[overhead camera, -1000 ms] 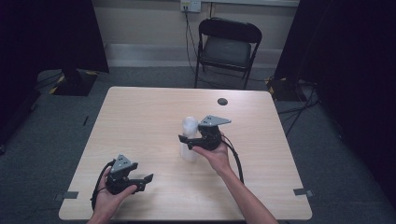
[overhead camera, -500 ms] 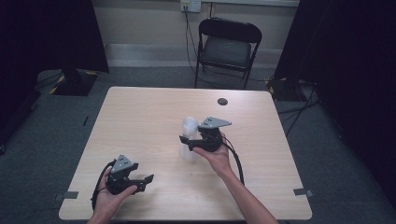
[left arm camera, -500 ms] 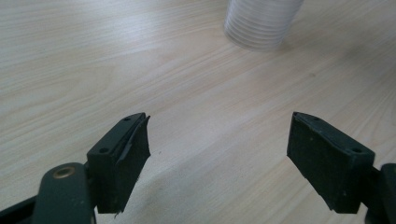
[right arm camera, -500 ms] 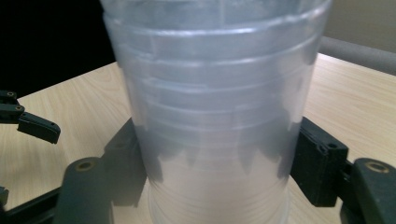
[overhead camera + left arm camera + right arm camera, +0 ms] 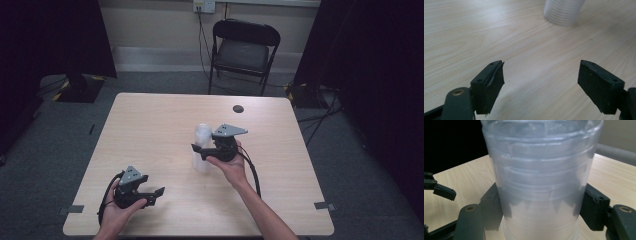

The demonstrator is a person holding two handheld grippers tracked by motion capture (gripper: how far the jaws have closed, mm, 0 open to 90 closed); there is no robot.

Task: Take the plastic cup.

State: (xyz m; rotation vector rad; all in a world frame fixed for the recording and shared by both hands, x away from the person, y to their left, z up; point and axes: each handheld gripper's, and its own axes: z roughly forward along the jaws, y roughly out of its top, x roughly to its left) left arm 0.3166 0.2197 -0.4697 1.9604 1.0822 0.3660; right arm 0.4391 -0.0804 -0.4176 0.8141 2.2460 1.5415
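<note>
Clear cup stack upright at frame centre on worktop. Right gripper clamped on stack, jaws just closed in; grasp done. Left gripper lower left, jaws apart, empty. Lift or separation apparently still pending.

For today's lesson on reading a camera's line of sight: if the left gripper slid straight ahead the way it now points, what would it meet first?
Probably the stack of clear cups, ahead between the open left gripper jaws, bare table before it.
</note>
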